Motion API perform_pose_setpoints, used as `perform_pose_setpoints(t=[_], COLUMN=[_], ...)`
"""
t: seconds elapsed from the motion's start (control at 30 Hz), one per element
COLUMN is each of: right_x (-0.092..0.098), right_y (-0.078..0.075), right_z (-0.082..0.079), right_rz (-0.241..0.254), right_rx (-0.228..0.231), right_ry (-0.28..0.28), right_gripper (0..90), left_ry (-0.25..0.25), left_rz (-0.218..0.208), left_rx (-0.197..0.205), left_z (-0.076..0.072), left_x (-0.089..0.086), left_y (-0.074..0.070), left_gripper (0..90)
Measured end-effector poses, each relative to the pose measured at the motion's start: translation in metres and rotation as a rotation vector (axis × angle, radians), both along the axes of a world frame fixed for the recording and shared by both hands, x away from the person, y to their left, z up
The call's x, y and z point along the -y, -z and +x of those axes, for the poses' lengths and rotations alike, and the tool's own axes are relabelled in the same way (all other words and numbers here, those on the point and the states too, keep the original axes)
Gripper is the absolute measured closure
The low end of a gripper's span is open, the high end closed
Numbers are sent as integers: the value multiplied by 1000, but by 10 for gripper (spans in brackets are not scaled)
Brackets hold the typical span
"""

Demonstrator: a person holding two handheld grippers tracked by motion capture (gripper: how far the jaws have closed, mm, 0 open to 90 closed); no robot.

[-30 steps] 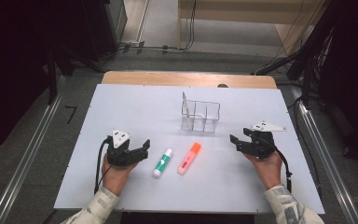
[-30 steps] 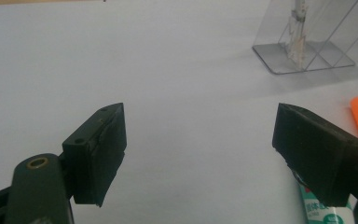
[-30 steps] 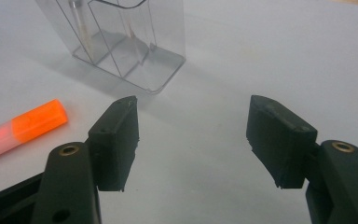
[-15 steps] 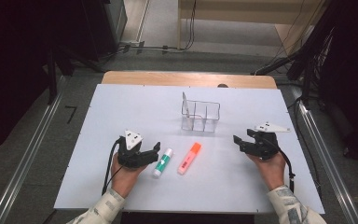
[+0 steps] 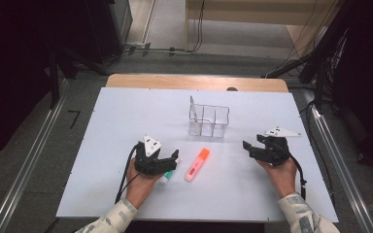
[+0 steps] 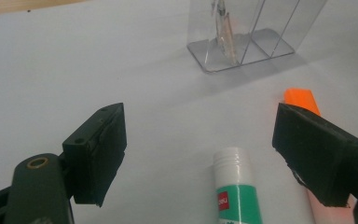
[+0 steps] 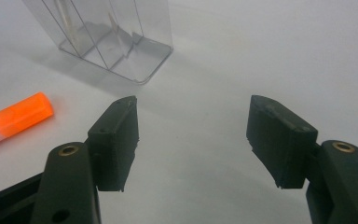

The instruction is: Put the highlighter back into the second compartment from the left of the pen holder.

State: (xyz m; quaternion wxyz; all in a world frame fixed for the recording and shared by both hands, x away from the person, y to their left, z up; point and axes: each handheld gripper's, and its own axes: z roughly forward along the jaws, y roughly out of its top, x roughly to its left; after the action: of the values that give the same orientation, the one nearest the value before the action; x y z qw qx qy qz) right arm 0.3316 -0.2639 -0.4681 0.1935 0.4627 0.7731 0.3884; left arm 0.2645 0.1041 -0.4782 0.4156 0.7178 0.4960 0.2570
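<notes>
The glue stick (image 6: 235, 193), white-capped with a green label, is lying flat on the white table (image 5: 111, 126), near the front edge and a little left of centre. In the left gripper view its cap is pointing away toward the clear organiser, and the stick is sitting between the two black jaws, nearer the right-hand one, with neither pad touching it. The left gripper (image 5: 167, 162) is hanging over the stick with its jaws spread wide apart, and the person's left hand (image 5: 141, 182) is gripping it from below in the high view, with the black cable looping back toward the sleeve.

Just beside the glue stick, on its right, the orange highlighter (image 5: 197, 164) is lying at a slant, its bright orange cap pointing toward the organiser. In the left gripper view that cap is peeking out from behind the right-hand jaw.

Farther back, the clear plastic organiser (image 5: 209, 120) is standing upright on the table, its thin walls dividing it into compartments, with one taller panel rising at its left end.

Well apart on the right, the right gripper (image 5: 252, 149) is resting low above bare table in the person's right hand (image 5: 280, 170), jaws standing wide and nothing between them, facing the organiser and the highlighter's cap.
</notes>
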Motion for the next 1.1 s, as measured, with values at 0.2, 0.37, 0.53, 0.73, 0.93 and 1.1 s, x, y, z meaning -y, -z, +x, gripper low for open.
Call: perform_pose_setpoints(t=[0.2, 0.37, 0.53, 0.73, 0.93, 1.1], right_x=[-1, -1, -2, -2, -3, -4], right_y=[1, 1, 1, 2, 2, 3], right_z=[0, 0, 0, 0, 0, 0], right_rz=[-6, -10, -12, -18, -20, -21], right_rx=[0, 0, -1, -1, -1, -4], right_ry=[-2, 0, -4, -3, -5, -6], right_gripper=[326, 326, 326, 326, 326, 326], left_ry=[13, 43, 80, 106, 107, 120], left_rz=[7, 3, 26, 36, 30, 25], left_rx=[1, -3, 1, -17, -27, -37], left_z=[1, 1, 1, 2, 5, 7], left_x=[8, 18, 33, 46, 52, 59], left_y=[1, 0, -1, 3, 6, 9], left_gripper=[177, 181, 191, 195, 210, 226])
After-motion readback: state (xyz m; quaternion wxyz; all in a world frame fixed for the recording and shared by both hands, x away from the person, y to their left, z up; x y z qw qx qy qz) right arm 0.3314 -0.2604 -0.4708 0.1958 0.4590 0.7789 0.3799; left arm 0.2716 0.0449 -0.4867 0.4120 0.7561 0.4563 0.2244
